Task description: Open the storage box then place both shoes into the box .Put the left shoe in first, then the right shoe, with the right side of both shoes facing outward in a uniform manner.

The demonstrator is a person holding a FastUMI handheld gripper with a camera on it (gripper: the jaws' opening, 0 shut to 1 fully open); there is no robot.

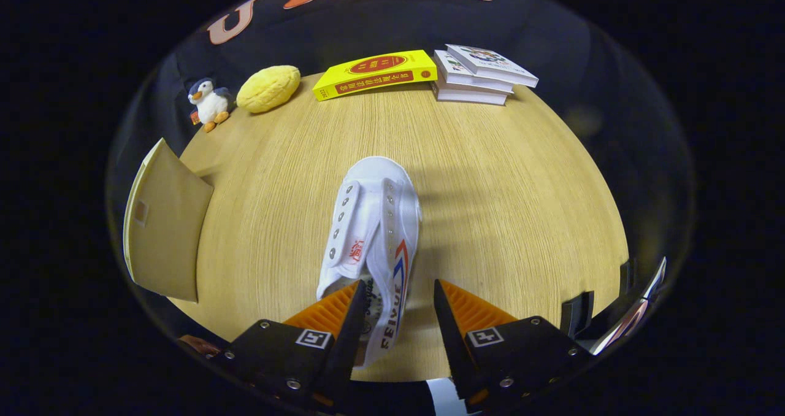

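Hand-held gripper (395, 308) sits low over the wooden surface (509, 183), fingers apart w/ a clear gap between them. White shoe (374, 232) lies on the surface, toe pointing away from the gripper, heel end reaching in between the fingers. Left finger (352, 318) overlaps the shoe's heel opening; whether it actually touches can't be told. Right finger stands off to the side, apart from the shoe, bare wood between them. So not clamped on anything.

Shoe has metal eyelets down both flaps, no laces seen, red mark on the tongue, red/blue stripes and lettering on the side facing the right finger.

Left of the shoe, well apart, a tan box flap (162, 219) stands tilted at the surface edge; rest of the box isn't visible.

Far side of the surface, beyond the shoe: small penguin plush (208, 103) at far left, yellow bun-shaped toy (268, 88) just beside it, then a yellow book (374, 73) lying flat, then a stack of white books (478, 75), top one skewed on those under it. All well apart from the shoe and gripper.
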